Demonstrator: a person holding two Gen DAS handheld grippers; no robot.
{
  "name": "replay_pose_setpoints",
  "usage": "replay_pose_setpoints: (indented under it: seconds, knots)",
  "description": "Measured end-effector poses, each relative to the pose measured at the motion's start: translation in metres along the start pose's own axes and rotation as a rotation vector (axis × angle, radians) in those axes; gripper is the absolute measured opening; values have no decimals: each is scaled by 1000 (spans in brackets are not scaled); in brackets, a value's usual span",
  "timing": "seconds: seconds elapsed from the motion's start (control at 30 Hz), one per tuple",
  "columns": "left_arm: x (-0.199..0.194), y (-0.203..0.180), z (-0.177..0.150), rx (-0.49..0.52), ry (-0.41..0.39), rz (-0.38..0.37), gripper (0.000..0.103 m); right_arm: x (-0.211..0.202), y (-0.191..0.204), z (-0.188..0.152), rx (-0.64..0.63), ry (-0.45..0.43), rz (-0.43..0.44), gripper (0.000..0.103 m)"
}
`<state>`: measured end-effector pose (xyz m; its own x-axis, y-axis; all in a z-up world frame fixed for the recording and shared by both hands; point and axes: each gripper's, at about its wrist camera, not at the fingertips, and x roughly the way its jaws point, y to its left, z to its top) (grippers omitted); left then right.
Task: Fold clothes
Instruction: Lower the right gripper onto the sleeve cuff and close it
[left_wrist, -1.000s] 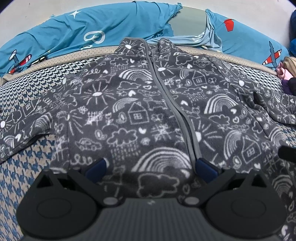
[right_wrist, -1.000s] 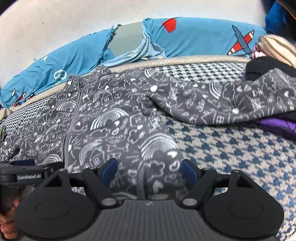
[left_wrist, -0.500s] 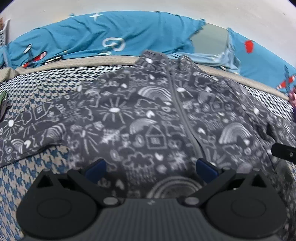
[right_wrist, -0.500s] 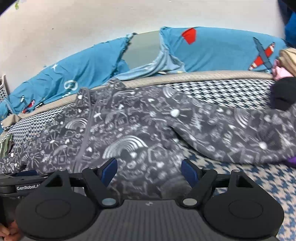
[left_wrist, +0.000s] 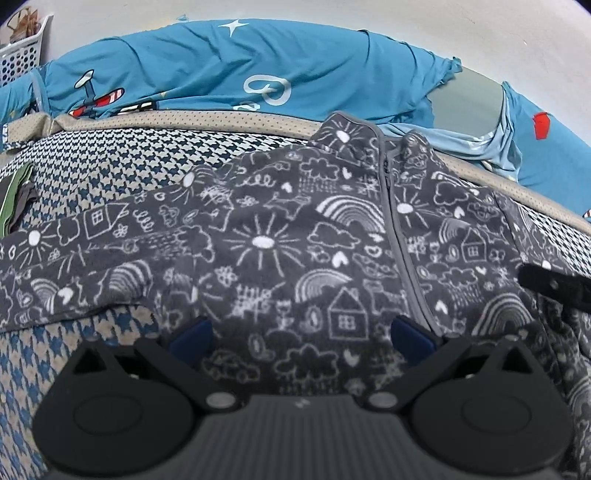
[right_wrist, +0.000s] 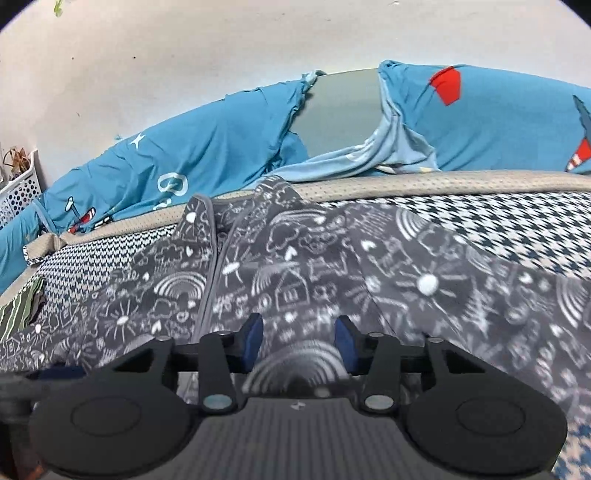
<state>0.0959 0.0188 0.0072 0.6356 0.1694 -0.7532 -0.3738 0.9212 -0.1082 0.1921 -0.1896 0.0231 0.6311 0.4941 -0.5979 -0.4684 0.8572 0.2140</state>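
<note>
A dark grey zip-up fleece jacket (left_wrist: 288, 258) with white doodle print lies front-up on the houndstooth bed cover, sleeves spread out to both sides. My left gripper (left_wrist: 301, 339) is open, low over the jacket's lower left half, fingers wide apart. My right gripper (right_wrist: 297, 341) hovers over the jacket (right_wrist: 295, 280) on its right half, its blue pads partly closed around a fold of fleece but with a gap still between them. The right sleeve (right_wrist: 480, 288) runs off to the right.
The houndstooth bed cover (left_wrist: 110, 177) fills the surface. Blue printed bedding (left_wrist: 221, 70) is heaped along the wall behind. A green striped garment (left_wrist: 14, 195) lies at the left edge. A white perforated basket (left_wrist: 22, 55) stands at the far left.
Both grippers have moved forward and up along the jacket toward its collar. The right gripper's fingers have narrowed from wide open to partly closed over the fleece.
</note>
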Motion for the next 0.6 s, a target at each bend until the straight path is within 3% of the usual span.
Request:
replay_pose_setpoints:
  seconds: [0.2,0.6]
  knots:
    - [0,0,1,3,-2,-1,103,28,-5,13,24,6,38,28]
    - [5,-2,6,5,-6,13,103,72,-13,38,79,-21,106,27]
